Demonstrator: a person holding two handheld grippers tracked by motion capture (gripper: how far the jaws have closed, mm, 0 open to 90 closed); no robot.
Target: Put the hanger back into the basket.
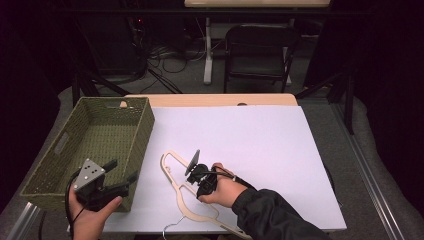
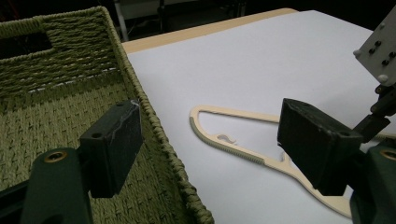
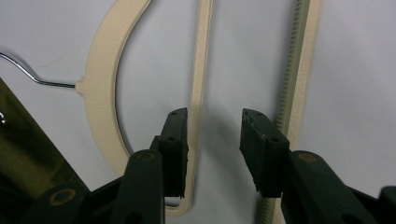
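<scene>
A cream wooden hanger (image 1: 176, 186) with a metal hook (image 1: 172, 227) lies flat on the white sheet near the table's front. My right gripper (image 1: 201, 186) points down at it, open. In the right gripper view the hanger's thin bar (image 3: 200, 84) runs between the jaws of that gripper (image 3: 214, 147), close to the left one, and the ridged bar (image 3: 299, 70) passes beside the right one. My left gripper (image 1: 121, 171) is open at the front right corner of the green woven basket (image 1: 145, 132). Its jaws (image 2: 215, 144) stand wide apart over the basket wall (image 2: 154, 126), holding nothing.
The white sheet (image 1: 250, 140) covers most of the wooden table (image 1: 215, 100). The basket takes up the left side and looks empty inside. A dark folding chair (image 1: 257, 50) and cables stand beyond the far edge. The hanger's hook (image 3: 28, 72) reaches the table's front edge.
</scene>
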